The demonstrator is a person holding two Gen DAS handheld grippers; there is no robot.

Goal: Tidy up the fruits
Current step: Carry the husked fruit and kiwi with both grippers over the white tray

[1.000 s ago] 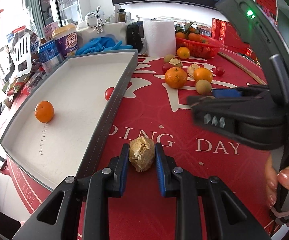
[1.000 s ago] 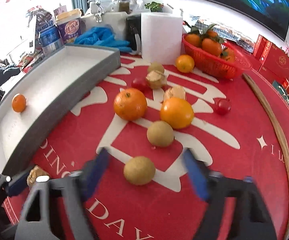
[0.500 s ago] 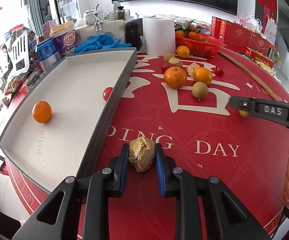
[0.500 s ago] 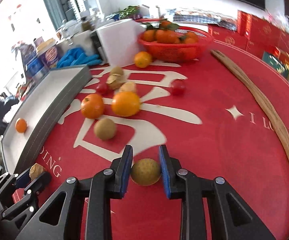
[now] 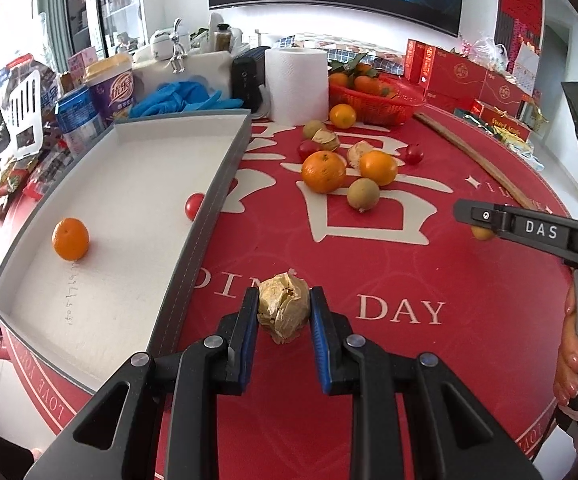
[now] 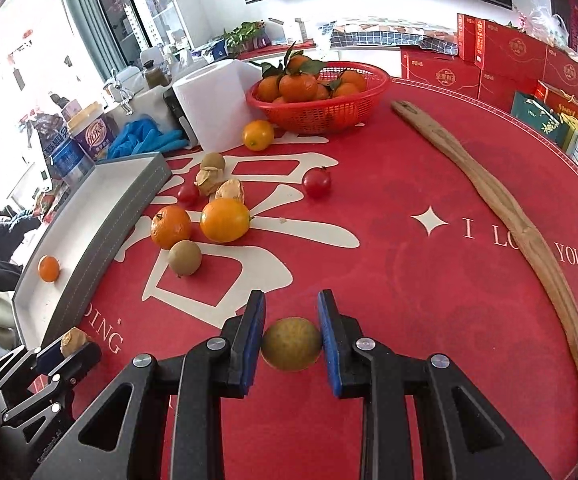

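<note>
My left gripper (image 5: 284, 312) is shut on a papery husked fruit (image 5: 284, 310), just right of the grey-walled white tray (image 5: 217, 184). The tray holds a small orange (image 5: 70, 238) and a cherry tomato (image 5: 194, 206). My right gripper (image 6: 291, 338) is shut on a round yellow-brown fruit (image 6: 291, 344) above the red tablecloth. Loose on the cloth lie two oranges (image 6: 171, 227) (image 6: 225, 219), a brown fruit (image 6: 184, 257), husked fruits (image 6: 208, 181) and tomatoes (image 6: 316, 182). The right gripper also shows at the right of the left wrist view (image 5: 485, 224).
A red basket of mandarins (image 6: 321, 98), a paper towel roll (image 6: 215, 100) and an orange (image 6: 258, 134) stand at the back. A long wooden stick (image 6: 529, 240) lies along the table's right side. Cups, blue gloves (image 5: 181, 98) and clutter sit behind the tray.
My right gripper closed on the yellow-brown fruit a second ago and has carried it right and back from the pile. The left gripper holds the husked fruit almost still.
</note>
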